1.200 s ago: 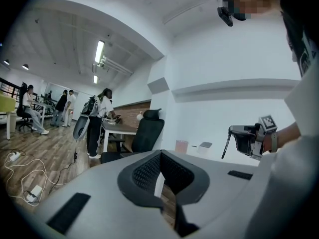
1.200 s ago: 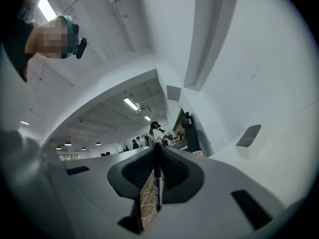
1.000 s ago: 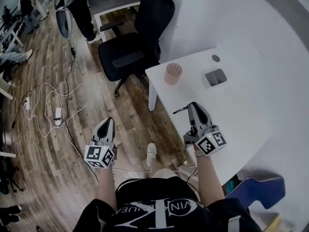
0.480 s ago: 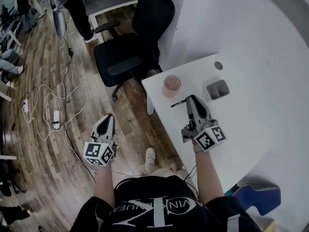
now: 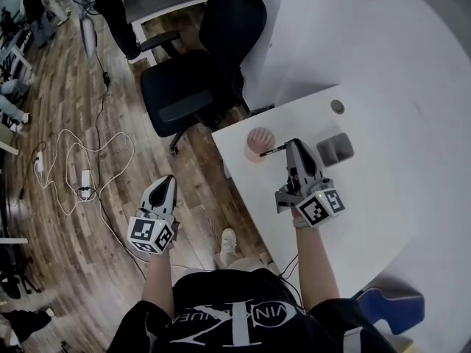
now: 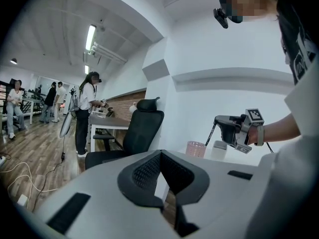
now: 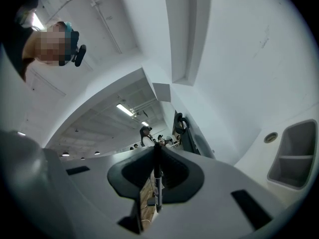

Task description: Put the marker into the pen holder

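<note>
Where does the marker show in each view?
Head view: marker pokes left from the right gripper, by the pink pen holder.
Left gripper view: right of centre, slanting down from that gripper.
Right gripper view: centre, clamped between the jaws.
Shared landmark: grey tray.

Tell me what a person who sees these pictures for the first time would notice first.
First comes the right gripper above the white table, its jaws closed on a thin black marker whose tip is close to the pink round pen holder near the table's corner. Next come the black office chair beyond the table and the left gripper, holding nothing, over the wooden floor.
</note>
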Demonstrator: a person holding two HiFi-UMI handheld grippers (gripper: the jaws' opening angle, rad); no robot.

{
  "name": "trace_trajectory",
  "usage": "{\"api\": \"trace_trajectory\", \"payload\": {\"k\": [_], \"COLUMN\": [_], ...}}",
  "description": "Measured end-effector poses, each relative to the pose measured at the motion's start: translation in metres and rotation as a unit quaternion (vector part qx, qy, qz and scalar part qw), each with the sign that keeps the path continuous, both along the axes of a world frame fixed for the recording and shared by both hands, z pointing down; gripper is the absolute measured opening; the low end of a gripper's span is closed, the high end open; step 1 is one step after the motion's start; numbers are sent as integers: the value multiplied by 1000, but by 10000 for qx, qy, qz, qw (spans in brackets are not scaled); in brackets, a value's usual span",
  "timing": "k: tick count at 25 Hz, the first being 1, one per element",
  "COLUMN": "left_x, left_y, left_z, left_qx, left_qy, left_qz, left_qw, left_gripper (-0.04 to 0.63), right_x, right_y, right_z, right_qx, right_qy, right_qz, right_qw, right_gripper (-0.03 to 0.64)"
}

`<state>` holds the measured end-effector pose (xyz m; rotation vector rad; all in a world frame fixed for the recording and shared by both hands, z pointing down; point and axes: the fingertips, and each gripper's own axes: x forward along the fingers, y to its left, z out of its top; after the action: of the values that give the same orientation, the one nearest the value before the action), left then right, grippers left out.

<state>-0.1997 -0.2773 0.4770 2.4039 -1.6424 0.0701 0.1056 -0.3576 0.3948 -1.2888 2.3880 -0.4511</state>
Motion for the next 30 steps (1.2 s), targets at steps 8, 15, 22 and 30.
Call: {"api": "trace_trajectory", "payload": {"k": [8,15,22,30], "left_x": [7,14,17,14], "left_y": [-17,-23,-39,-64], "left_z": [8,16,30,38], "left_qx": [-21,-167,-262,-354], "left_qy": [125,96,160,224], "left_qz": [-74,-26,108,261], "left_qw": [9999,9998,9995,9988], "left_gripper": [12,12,12,12], "right_x": [-1,-6,-12,-23], "right_y": [-23,-31,-40,-51], "right_z": [24,44,61,73], "right_qx": [-99,-315,-449,-594], "right_qy": [152,310,449,716], "right_qz": [116,179,204,189], "right_qw": [9998,9989,9978,9955], "right_gripper": [52,52,52,52]}}
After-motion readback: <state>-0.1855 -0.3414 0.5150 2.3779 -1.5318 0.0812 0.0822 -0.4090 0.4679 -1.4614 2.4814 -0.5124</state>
